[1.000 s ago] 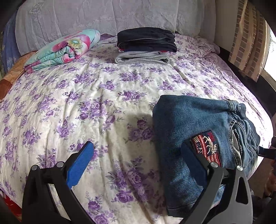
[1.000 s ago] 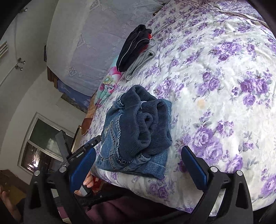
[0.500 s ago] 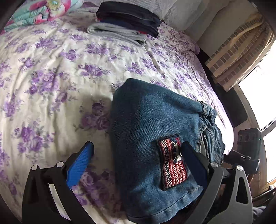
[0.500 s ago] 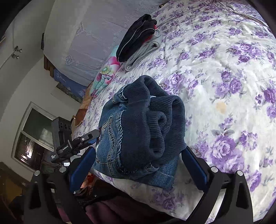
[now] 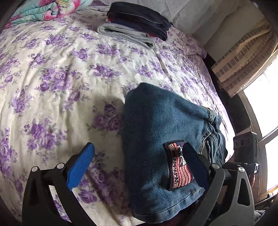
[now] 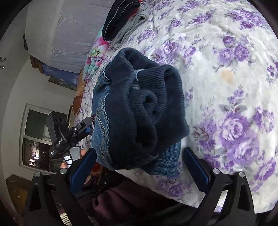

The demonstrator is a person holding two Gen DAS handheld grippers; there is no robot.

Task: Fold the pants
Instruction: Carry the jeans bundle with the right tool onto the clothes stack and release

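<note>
The folded blue jeans (image 5: pixel 163 125) with a red striped patch (image 5: pixel 179 166) lie at the near edge of the bed. My left gripper (image 5: pixel 139 166) is open, its jaws straddling the jeans' near left edge, one pad on the sheet and one over the patch. In the right wrist view the jeans (image 6: pixel 139 111) show their dark ribbed waistband bunched on top. My right gripper (image 6: pixel 140 166) is open and close to the waistband end, with the jeans between the pads. The left gripper's body (image 6: pixel 69 135) shows beyond the jeans there.
A stack of folded dark and grey clothes (image 5: pixel 135 29) sits at the bed's far side beside a rolled floral quilt (image 5: pixel 40 10). The purple-flowered sheet (image 5: pixel 60 87) covers the bed. A curtain and window (image 5: pixel 252 69) are to the right. My maroon clothing (image 6: pixel 125 200) is below the bed edge.
Both grippers have closed in on the jeans from opposite ends; the jeans loom larger in both views. Both stay open.
</note>
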